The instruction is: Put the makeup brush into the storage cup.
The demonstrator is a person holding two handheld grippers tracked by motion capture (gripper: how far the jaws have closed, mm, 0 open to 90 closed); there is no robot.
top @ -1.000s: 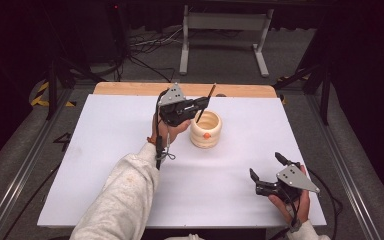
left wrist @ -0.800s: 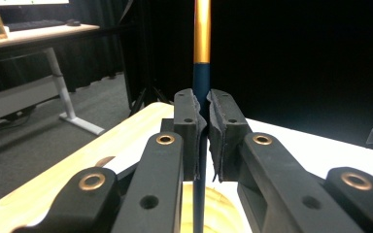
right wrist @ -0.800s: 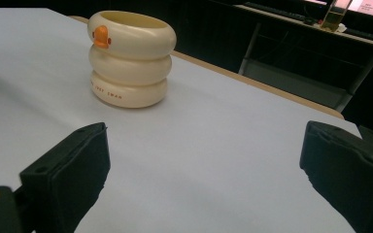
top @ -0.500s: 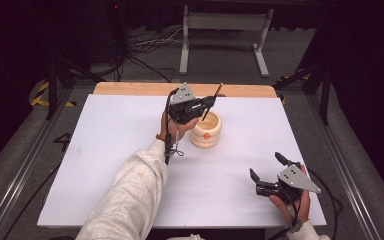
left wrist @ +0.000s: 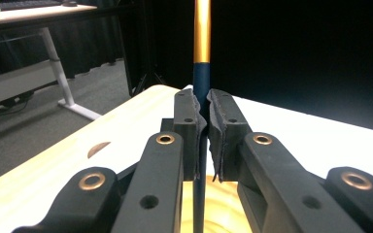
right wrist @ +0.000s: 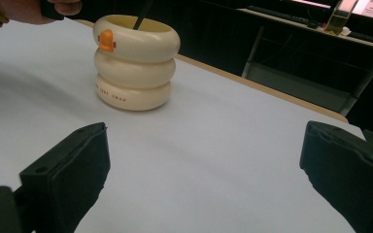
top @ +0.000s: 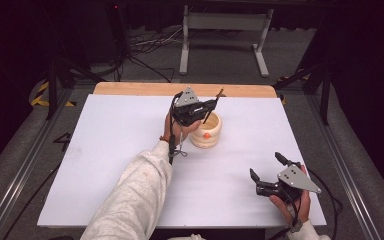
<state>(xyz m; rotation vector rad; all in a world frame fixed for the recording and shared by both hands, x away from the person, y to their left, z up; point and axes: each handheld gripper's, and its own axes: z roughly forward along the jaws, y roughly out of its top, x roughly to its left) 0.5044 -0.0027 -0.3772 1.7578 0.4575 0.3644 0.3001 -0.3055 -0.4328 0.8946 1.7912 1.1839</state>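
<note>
Overhead, the left gripper [top: 207,106] is seen held just above the cream holder [top: 206,131], a squat pot made of three stacked rings with a small orange beak on its side. Its jaws are closed tight on a thin pen [top: 213,106], whose dark shaft is tilted, the upper end leaning toward the far right and the lower end dipped into the holder's mouth. In the left gripper view the pen [left wrist: 201,87] is shown pinched between the two black pads [left wrist: 188,124], standing nearly upright there, dark blue where it is clamped and gold higher up; below the pads the shaft is seen running down into the pale hollow of the holder [left wrist: 218,218]. The person's left hand [top: 177,127] is wrapped round the gripper's body, and a light sleeve [top: 135,192] reaches in from the bottom edge.

The holder is placed on the white table top [top: 105,150], toward the far middle, near the wooden strip [top: 140,89] along the back edge. In the right gripper view the holder [right wrist: 135,63] is seen upright, with the dark shaft [right wrist: 143,14] rising out of its opening.

The right gripper [top: 265,167] is held low near the front right corner of the table, well apart from the holder. Its jaws are spread wide and nothing is held between them.
</note>
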